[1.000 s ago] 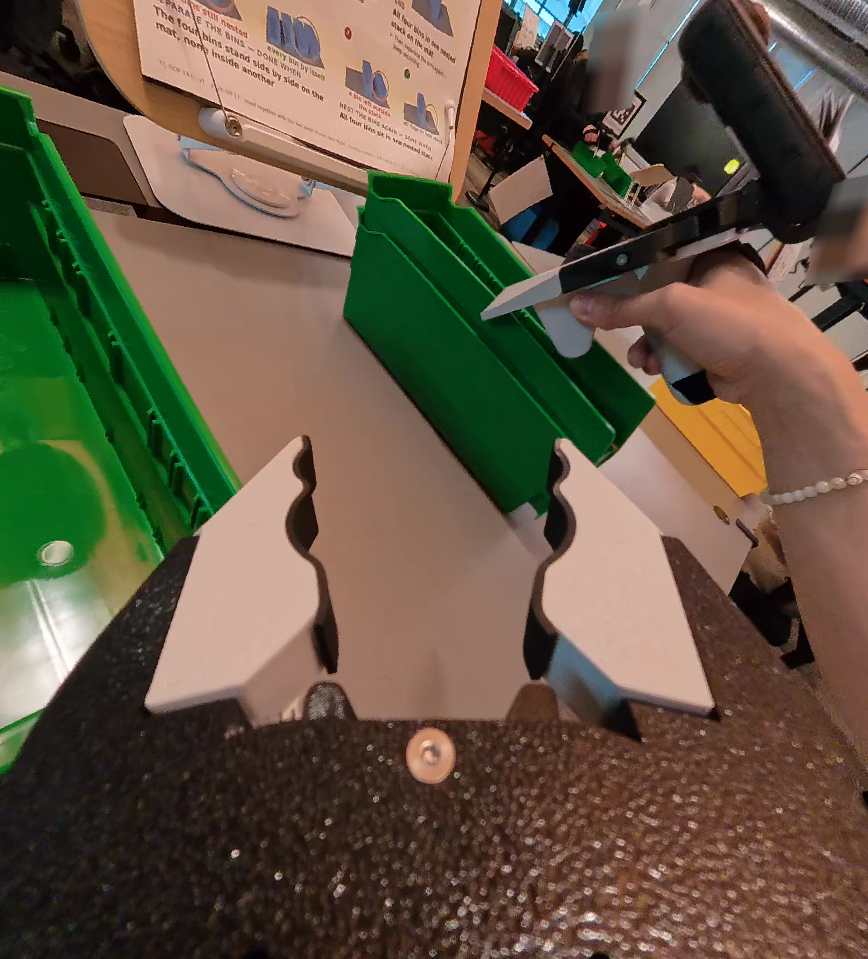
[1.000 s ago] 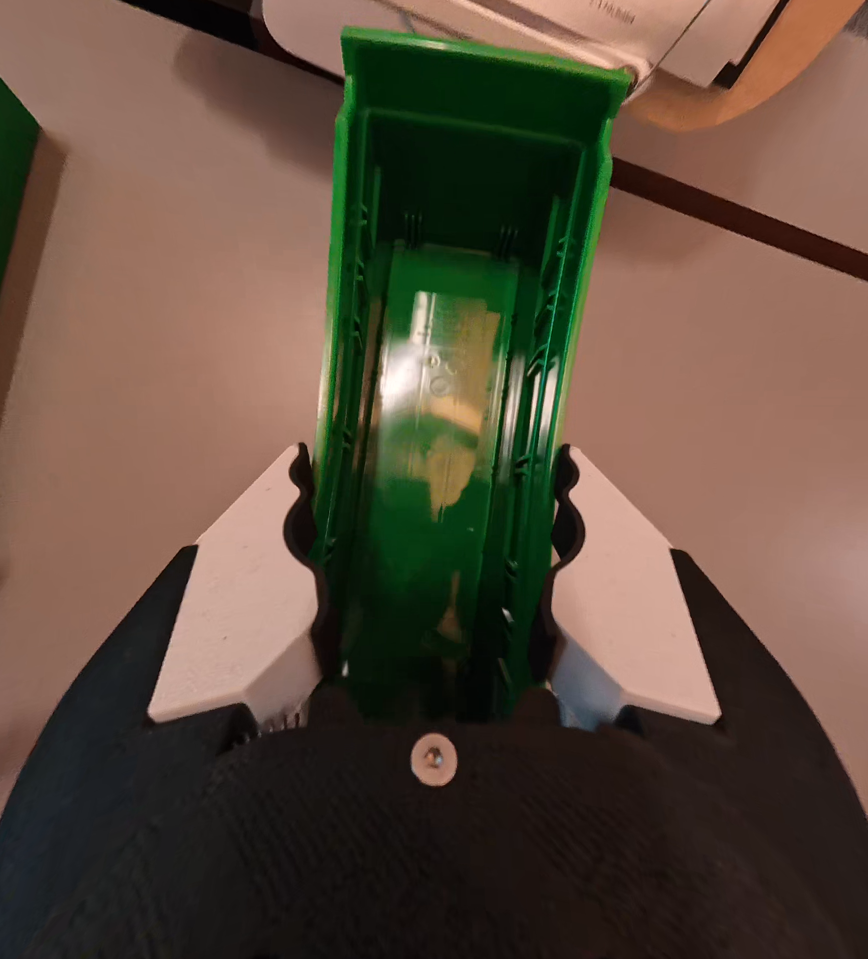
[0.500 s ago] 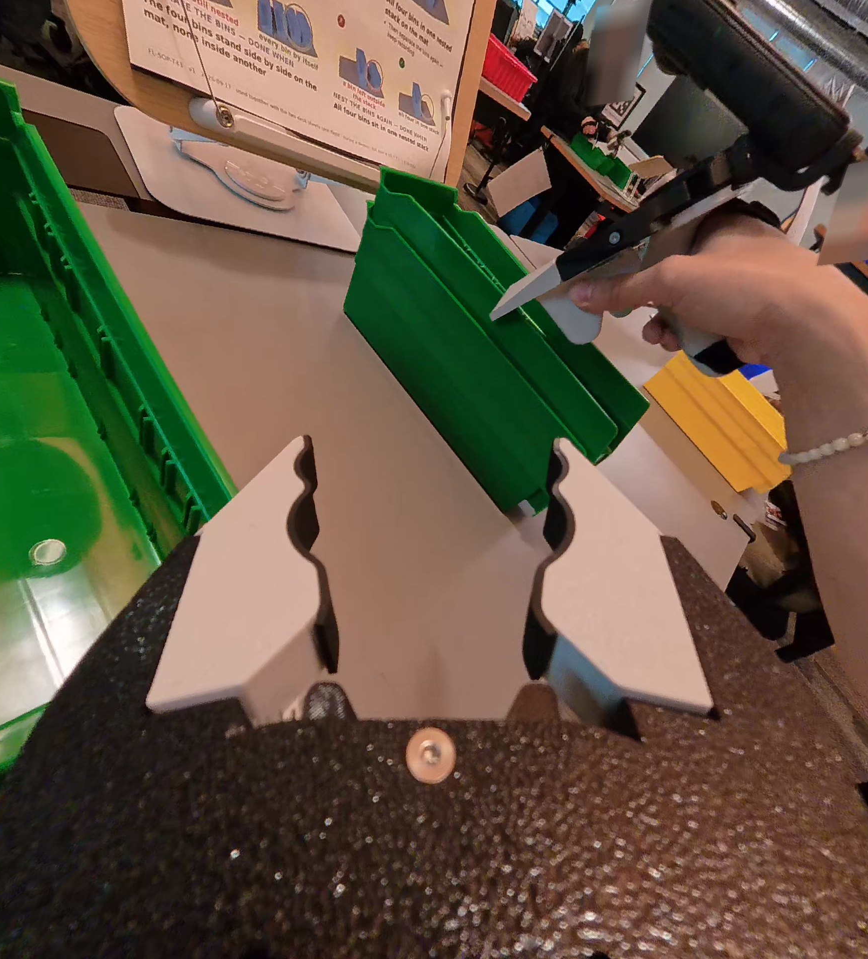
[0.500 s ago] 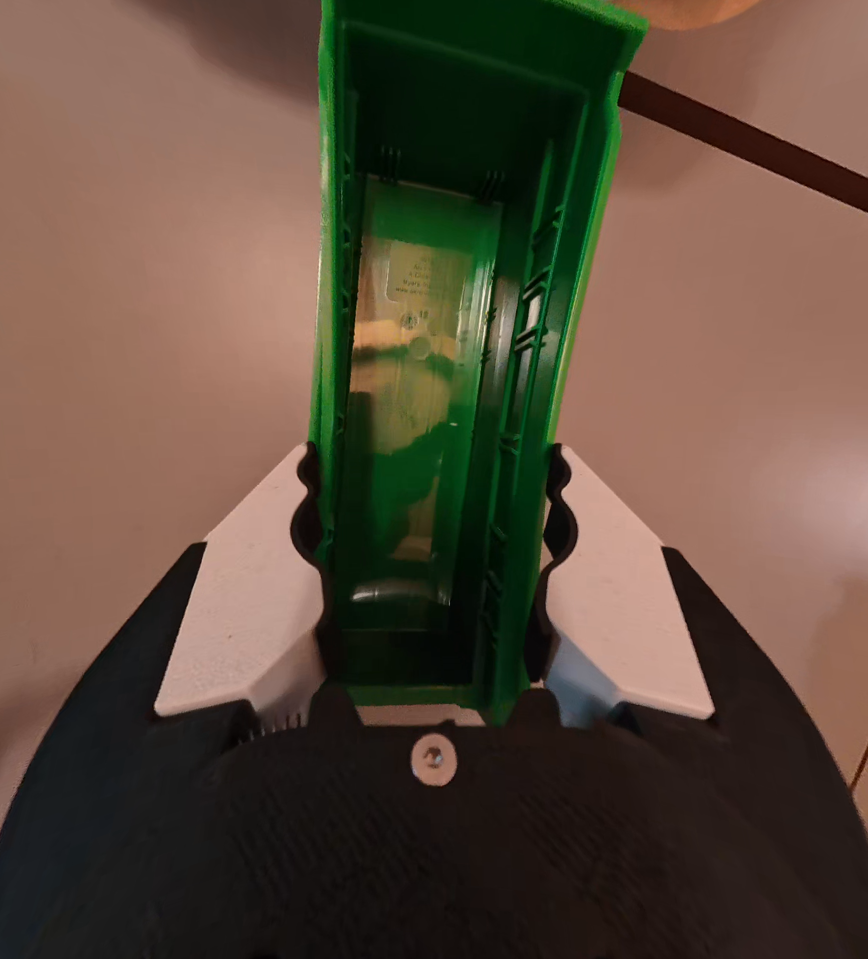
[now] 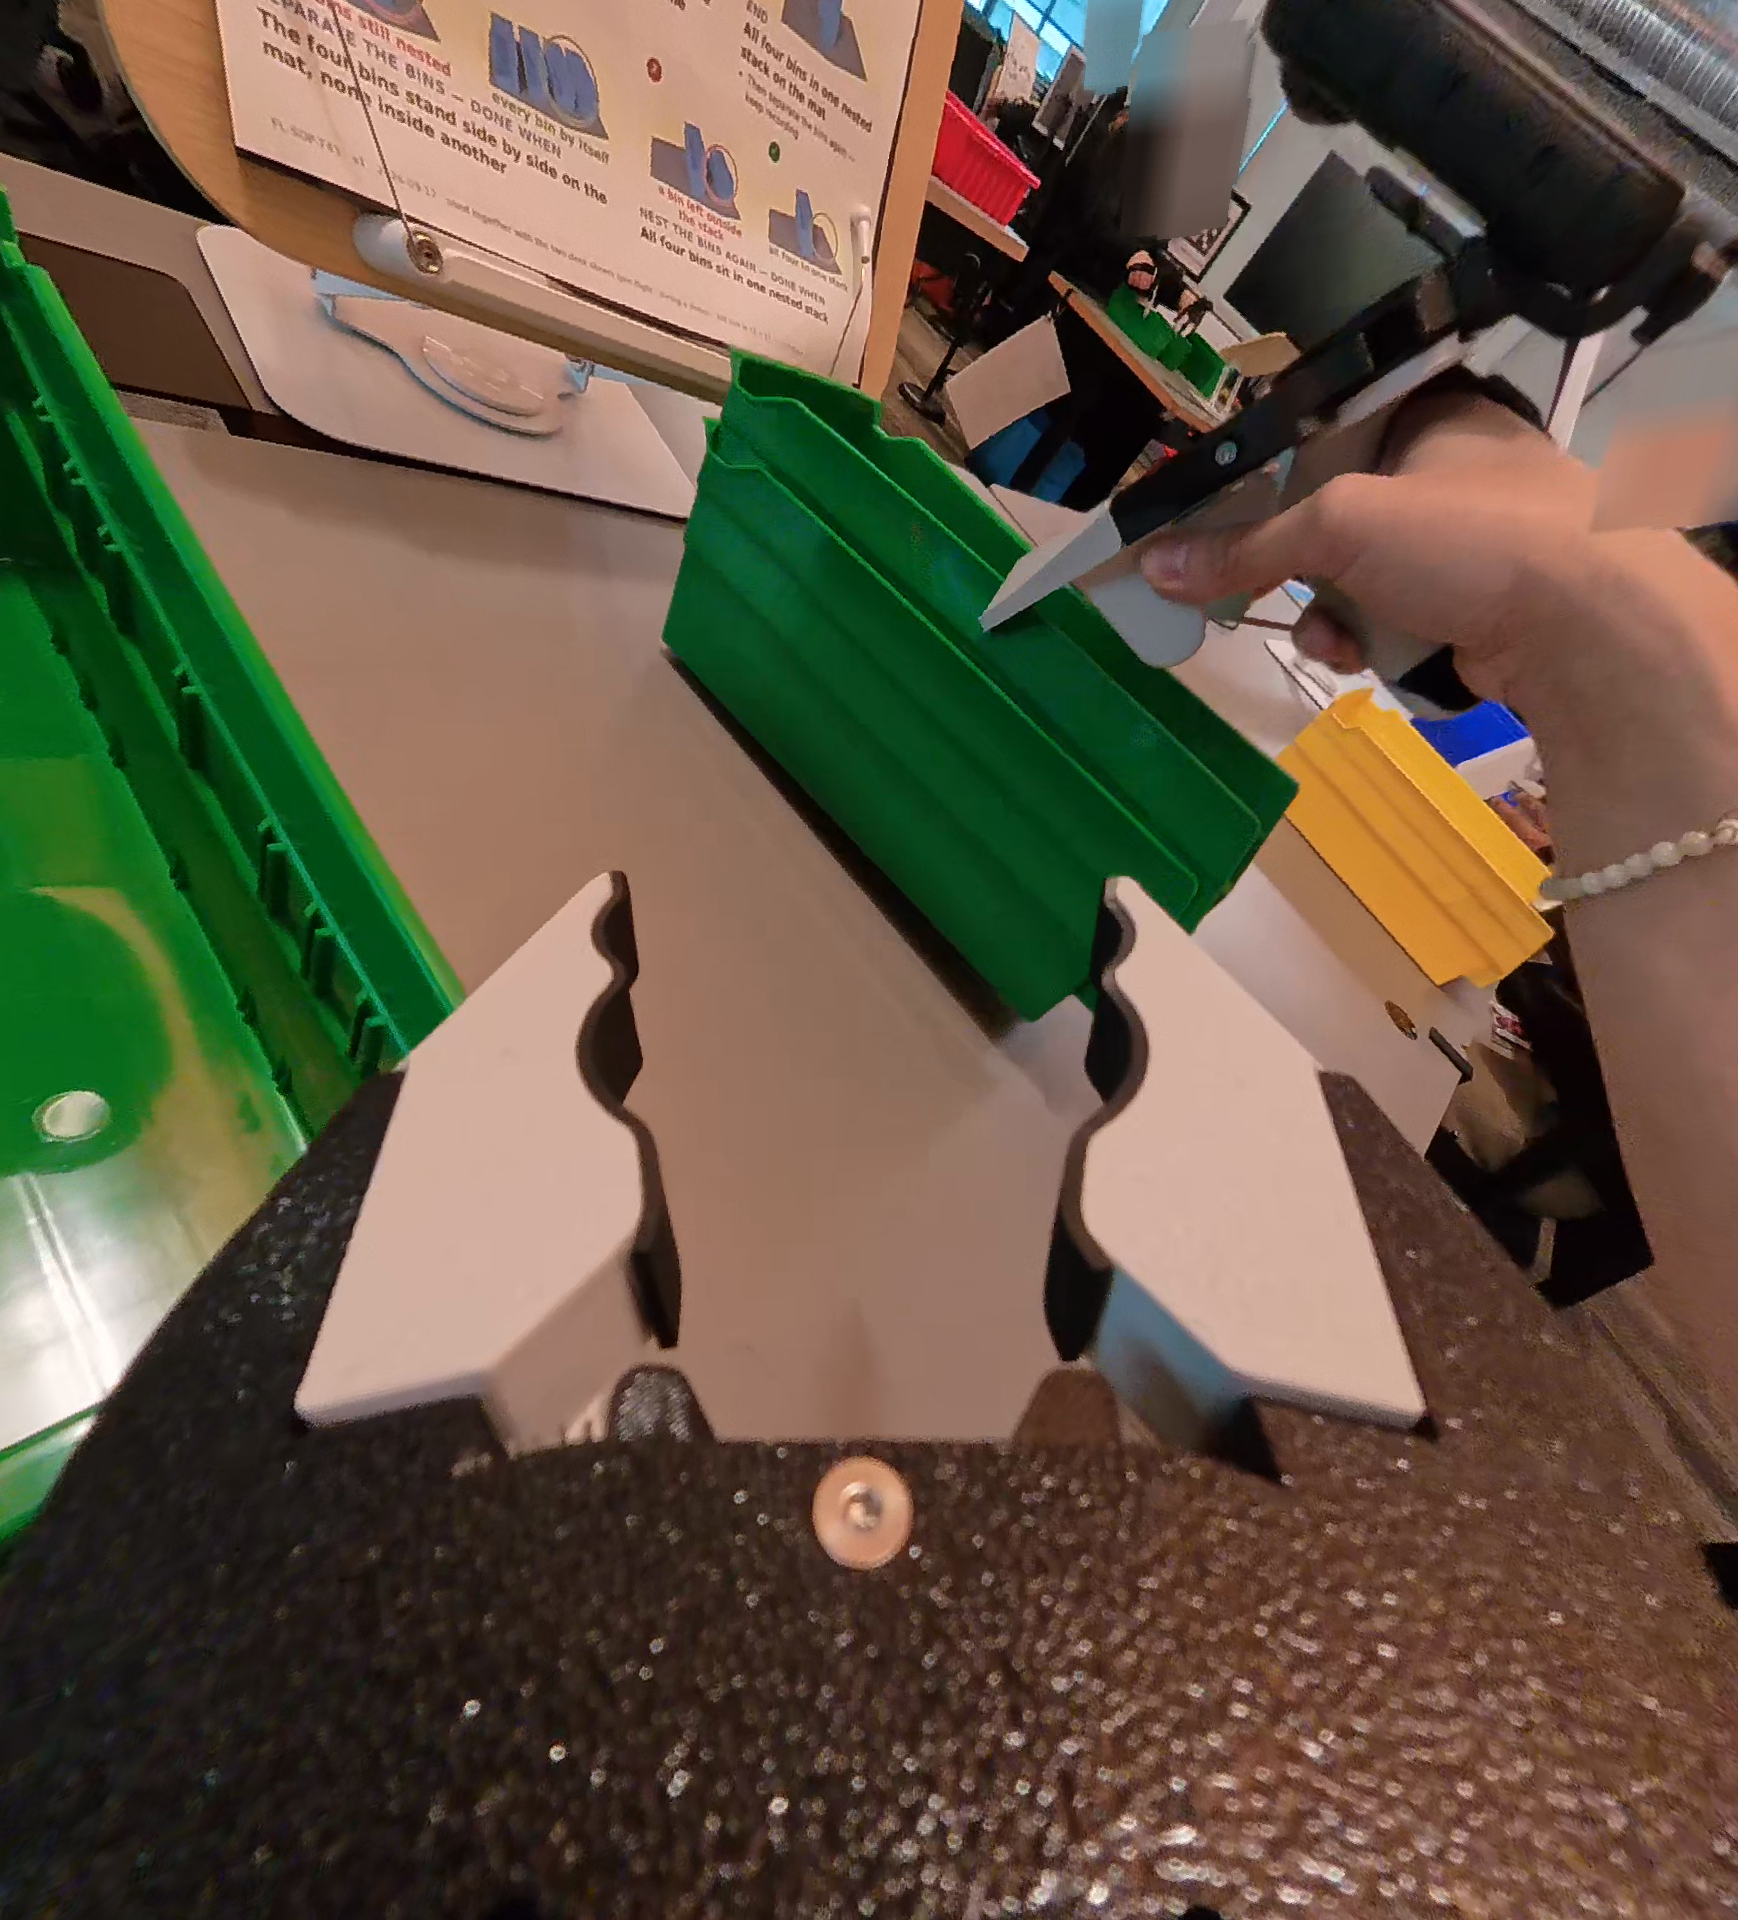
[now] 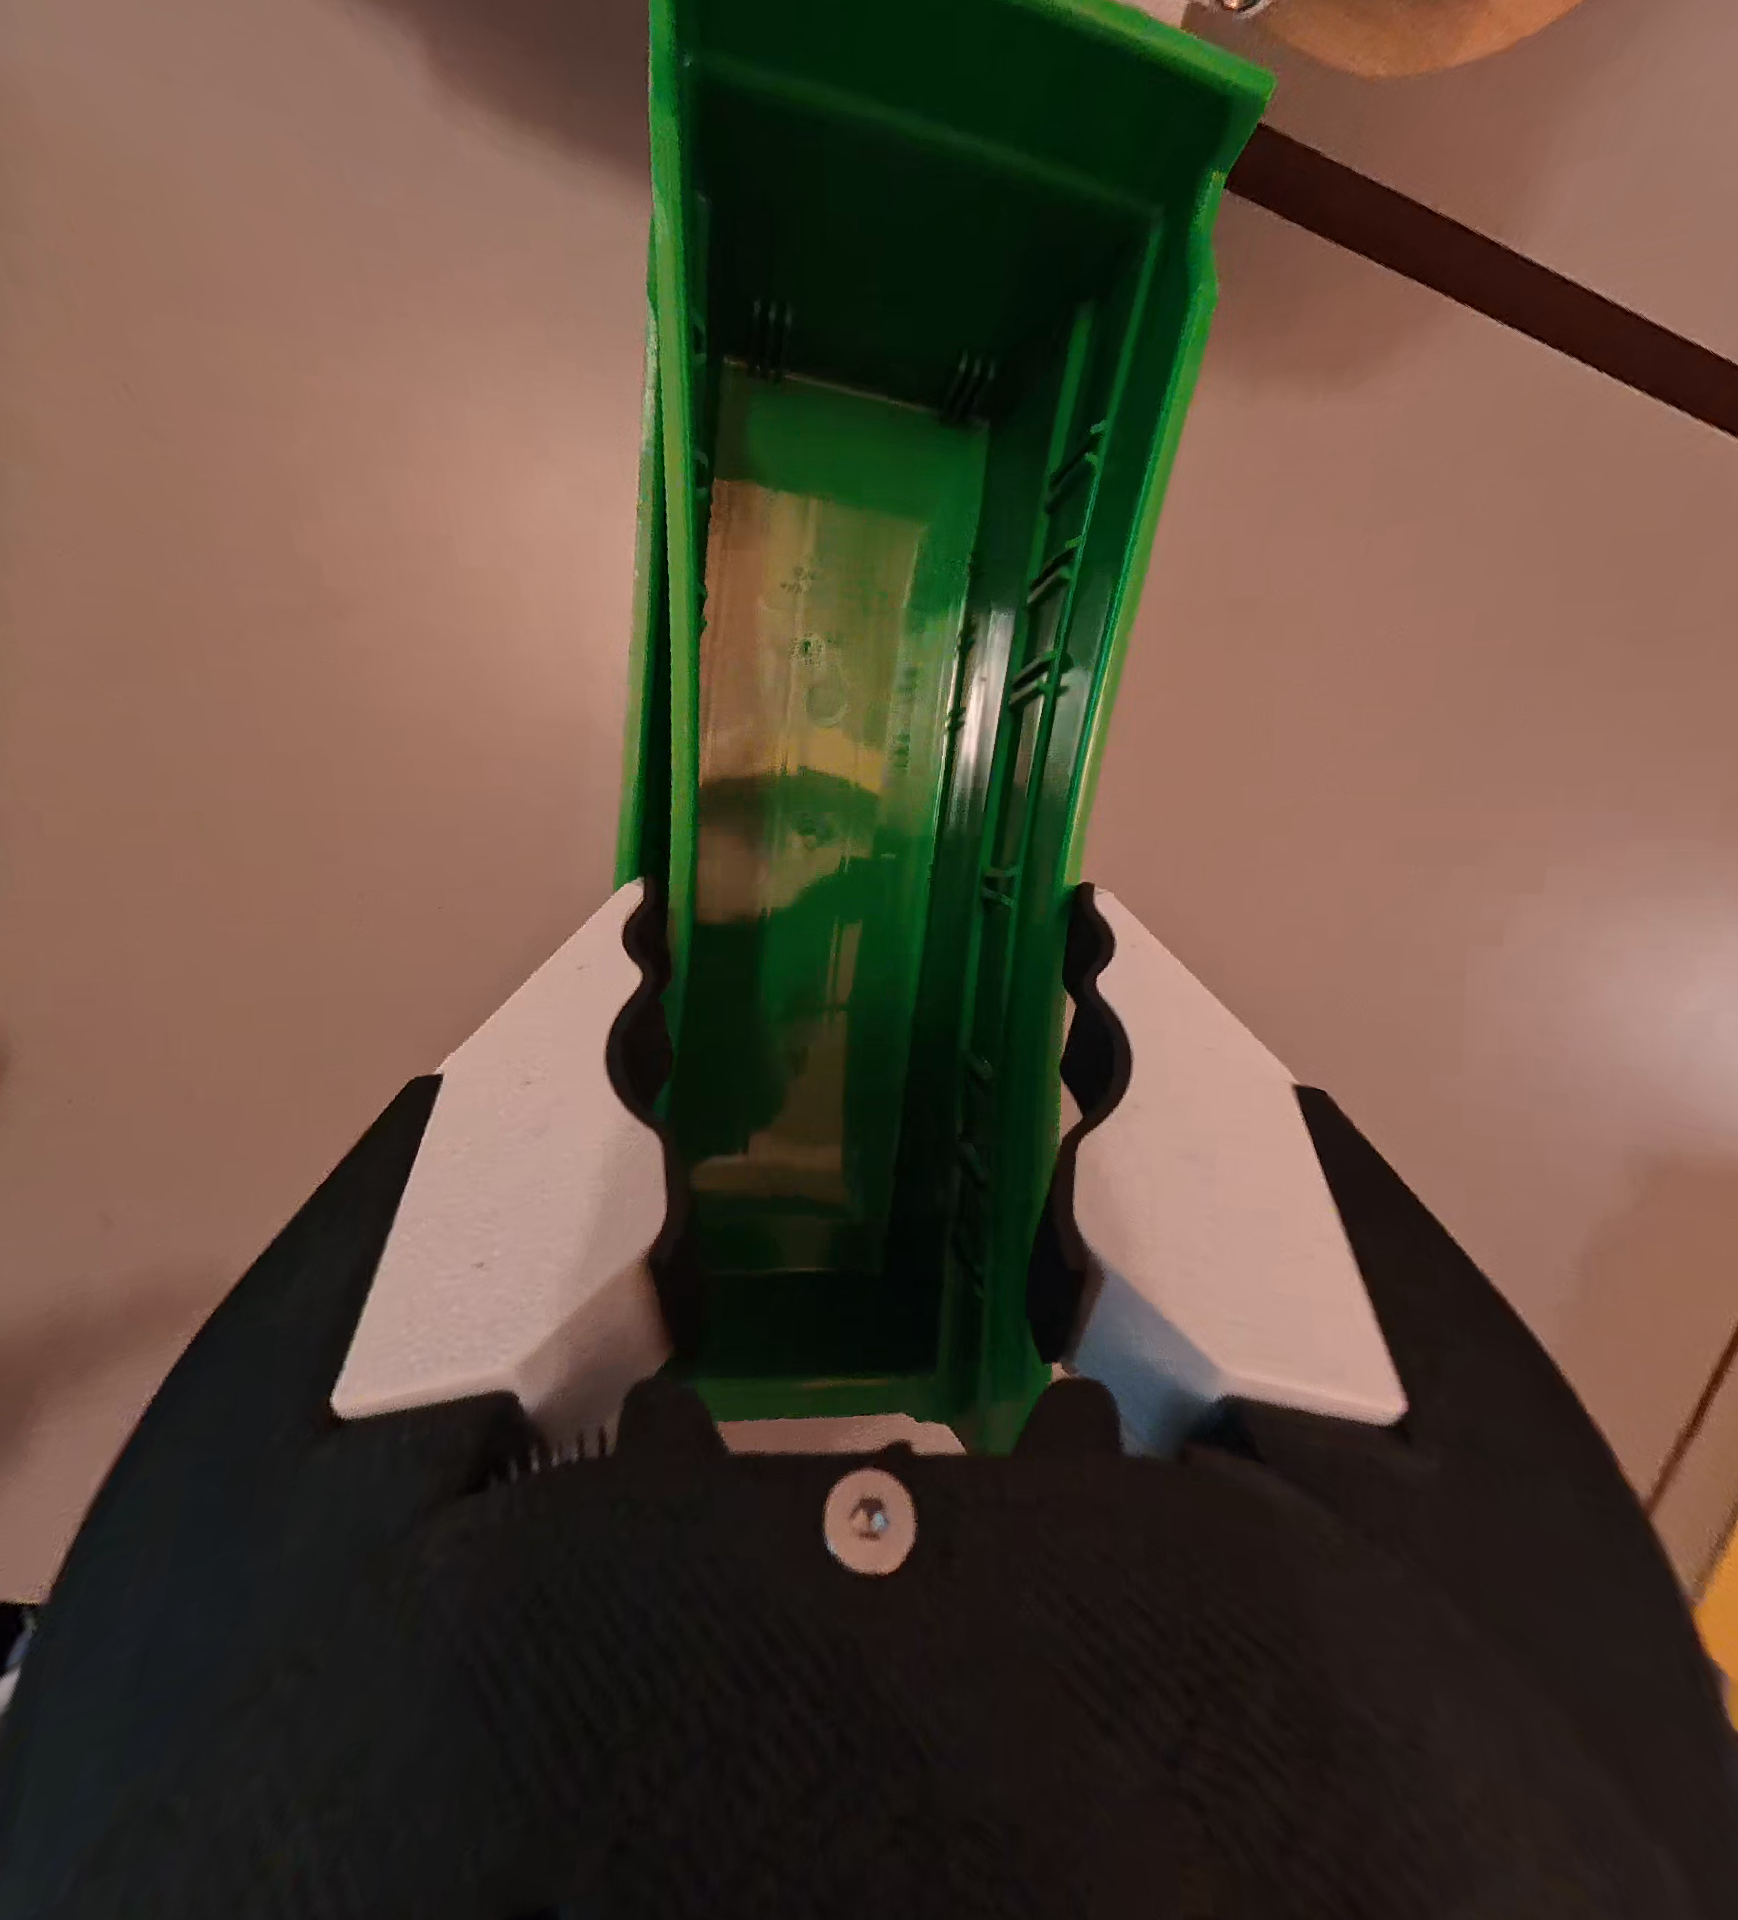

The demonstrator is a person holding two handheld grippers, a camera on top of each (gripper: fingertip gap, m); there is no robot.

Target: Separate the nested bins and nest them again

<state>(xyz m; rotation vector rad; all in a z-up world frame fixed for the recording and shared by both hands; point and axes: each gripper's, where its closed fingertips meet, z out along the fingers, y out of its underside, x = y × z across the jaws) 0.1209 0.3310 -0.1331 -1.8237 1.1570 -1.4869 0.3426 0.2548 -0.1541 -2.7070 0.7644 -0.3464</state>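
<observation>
Two nested green bins [image 5: 896, 707] sit at the table's right, with a dark shadow under their near side. My right gripper [image 5: 990, 618], held by a hand, grips the upper bin's rim. In the right wrist view the right gripper [image 6: 865, 904] straddles the upper green bin [image 6: 844, 644], a pad pressing on each long wall. A second green edge shows just outside its left wall. My left gripper [image 5: 860, 904] is open and empty above the bare table [image 5: 532, 644], between the stack and a separate green bin [image 5: 117, 831] lying on the left.
A board with an instruction sheet [image 5: 584, 125] on a white base plate [image 5: 429, 364] stands at the table's back. A yellow bin [image 5: 1416, 831] sits beyond the table's right edge. The table's near and right edges show in the right wrist view.
The right gripper's fingers have closed in on the bin walls. Its view has drawn back from the table with the bin. The left gripper stays open and has barely moved.
</observation>
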